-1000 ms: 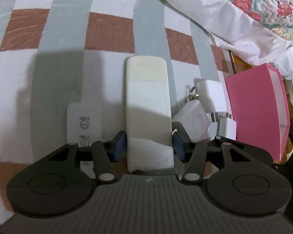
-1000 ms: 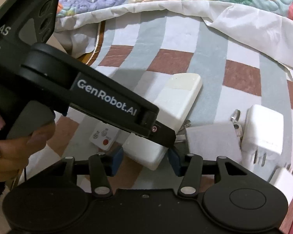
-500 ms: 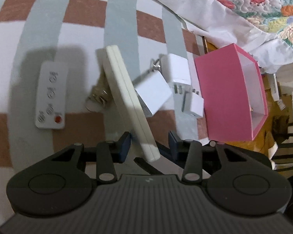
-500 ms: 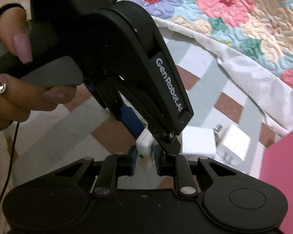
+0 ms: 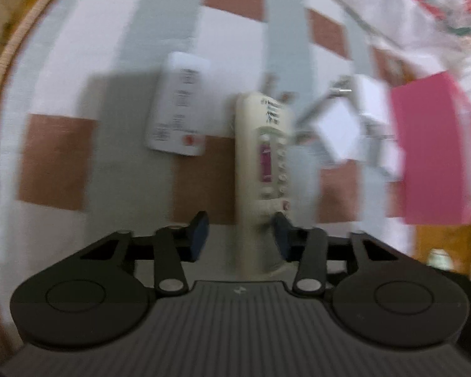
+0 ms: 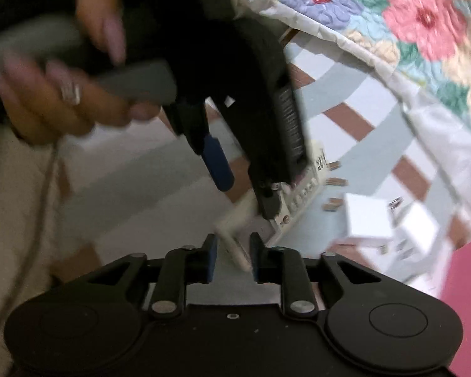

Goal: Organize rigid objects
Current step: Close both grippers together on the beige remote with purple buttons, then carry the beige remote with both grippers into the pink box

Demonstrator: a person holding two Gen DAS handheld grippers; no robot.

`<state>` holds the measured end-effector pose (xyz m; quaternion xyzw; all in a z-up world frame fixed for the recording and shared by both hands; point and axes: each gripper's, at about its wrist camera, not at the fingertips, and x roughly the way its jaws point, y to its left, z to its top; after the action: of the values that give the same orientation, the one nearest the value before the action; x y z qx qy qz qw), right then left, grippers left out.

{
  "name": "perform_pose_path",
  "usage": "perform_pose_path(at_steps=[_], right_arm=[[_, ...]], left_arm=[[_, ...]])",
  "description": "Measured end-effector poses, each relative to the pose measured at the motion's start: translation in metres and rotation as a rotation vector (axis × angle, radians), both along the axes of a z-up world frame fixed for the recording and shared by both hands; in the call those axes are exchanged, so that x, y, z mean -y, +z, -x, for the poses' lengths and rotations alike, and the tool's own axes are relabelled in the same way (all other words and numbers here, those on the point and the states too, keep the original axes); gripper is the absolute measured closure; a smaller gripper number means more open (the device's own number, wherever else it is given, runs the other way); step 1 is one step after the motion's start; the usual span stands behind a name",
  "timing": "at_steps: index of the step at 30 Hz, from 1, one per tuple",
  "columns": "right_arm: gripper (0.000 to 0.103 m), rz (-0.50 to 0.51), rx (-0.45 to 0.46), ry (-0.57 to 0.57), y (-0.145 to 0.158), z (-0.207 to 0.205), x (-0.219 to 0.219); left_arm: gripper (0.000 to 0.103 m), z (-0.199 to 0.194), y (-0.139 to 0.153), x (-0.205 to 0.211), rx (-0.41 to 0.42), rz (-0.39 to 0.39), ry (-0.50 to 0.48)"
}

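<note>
Right gripper: Nearest the lens, our right gripper (image 6: 234, 256) has its jaws apart, having just been opening. One corner of the cream remote (image 6: 235, 245) sits between the pads, and we see no clamp on it.

Left gripper: Our left gripper (image 5: 240, 232), held in a hand (image 6: 56, 100), has just been closing its jaws, yet they stand apart. The remote's near end lies between them, against the right-hand pad as the left wrist view shows it. A clear gap remains on the other side.

Cream remote: It is button side up, pointing away from us along the checked sheet (image 5: 62, 94). The blur does not let us say whether its near end rests on the cloth or is raised.

Small white remote: The small white remote (image 5: 177, 110) lies flat just beside the cream one, on its left in the left wrist view. The two run roughly parallel but are not touching.

White chargers: The white chargers (image 5: 339, 132) lie farther on in a loose, jumbled cluster with a key ring, between the cream remote and the pink box.

Pink box: The pink box (image 5: 433, 157) sits at the sheet's edge. We cannot see inside it, and nothing shows in it.

Floral quilt: The floral quilt (image 6: 424, 22) is bunched at the far side.

Done so far: We judge the two remotes to be nearly lined up.

Left to do: The chargers and keys look unsorted, so we judge the task to be in its early to middle stretch.
</note>
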<state>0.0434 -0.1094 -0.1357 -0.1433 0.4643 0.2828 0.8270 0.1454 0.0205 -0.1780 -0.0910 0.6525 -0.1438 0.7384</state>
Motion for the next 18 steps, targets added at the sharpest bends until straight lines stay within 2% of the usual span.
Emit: perform_pose_path(at_steps=[2, 6, 10, 11, 12, 15, 18], right_arm=[[0.048, -0.037, -0.027, -0.060, 0.001, -0.009, 0.010], [0.044, -0.149, -0.127, -0.199, -0.007, -0.034, 0.031], [0.041, -0.213, -0.207, -0.285, -0.016, -0.032, 0.027], [0.036, -0.213, -0.214, -0.288, -0.019, -0.029, 0.023], [0.032, -0.194, -0.205, -0.293, -0.022, -0.027, 0.020], [0.031, -0.142, -0.149, -0.299, -0.023, -0.025, 0.007], [0.036, -0.097, -0.090, -0.272, -0.024, -0.021, -0.001]], left_arm=[[0.065, -0.002, 0.000, -0.004, 0.004, 0.011, 0.009], [0.066, -0.009, -0.003, -0.010, -0.011, 0.047, 0.049], [0.065, -0.012, -0.013, -0.012, -0.073, 0.158, 0.076], [0.066, -0.012, -0.016, -0.010, -0.082, 0.173, 0.077], [0.066, -0.011, -0.016, -0.007, -0.084, 0.178, 0.075], [0.067, -0.010, -0.016, -0.003, -0.074, 0.183, 0.078], [0.067, -0.009, -0.016, -0.001, -0.069, 0.171, 0.078]])
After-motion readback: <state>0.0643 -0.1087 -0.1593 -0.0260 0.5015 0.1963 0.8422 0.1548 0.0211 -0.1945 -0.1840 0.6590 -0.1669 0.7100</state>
